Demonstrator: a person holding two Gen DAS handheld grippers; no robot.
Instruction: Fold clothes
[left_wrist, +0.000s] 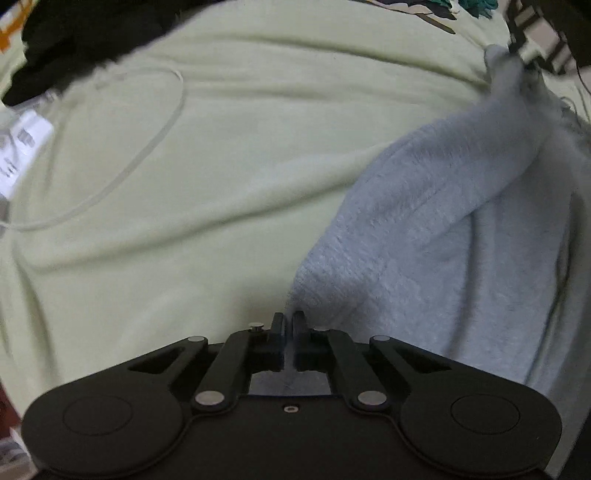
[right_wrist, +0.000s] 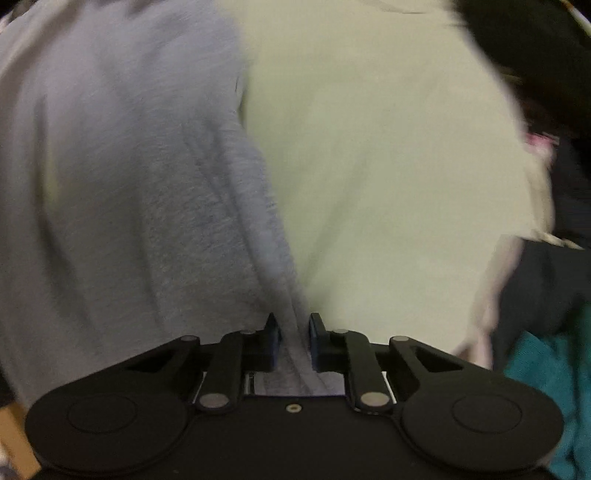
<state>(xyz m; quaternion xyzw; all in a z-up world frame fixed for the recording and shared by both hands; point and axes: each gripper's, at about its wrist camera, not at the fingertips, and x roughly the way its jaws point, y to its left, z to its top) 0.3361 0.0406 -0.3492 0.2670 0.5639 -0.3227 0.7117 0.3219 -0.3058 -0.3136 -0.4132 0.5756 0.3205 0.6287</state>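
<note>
A light grey knit garment (left_wrist: 461, 236) hangs stretched over a pale green bedsheet (left_wrist: 221, 166). My left gripper (left_wrist: 289, 321) is shut on one corner of its edge at the bottom of the left wrist view. The far corner is pinched by my right gripper (left_wrist: 517, 48) at the top right of that view. In the right wrist view my right gripper (right_wrist: 293, 325) is shut on a bunched fold of the grey garment (right_wrist: 129, 184), which fills the left half of the view over the bedsheet (right_wrist: 388, 147).
A white cable (left_wrist: 155, 133) loops across the sheet at the left. Black clothing (left_wrist: 85, 40) lies at the top left beside a white label or paper (left_wrist: 26, 147). Dark clothing (right_wrist: 528, 44) and teal cloth (right_wrist: 554, 387) lie at the sheet's right edge.
</note>
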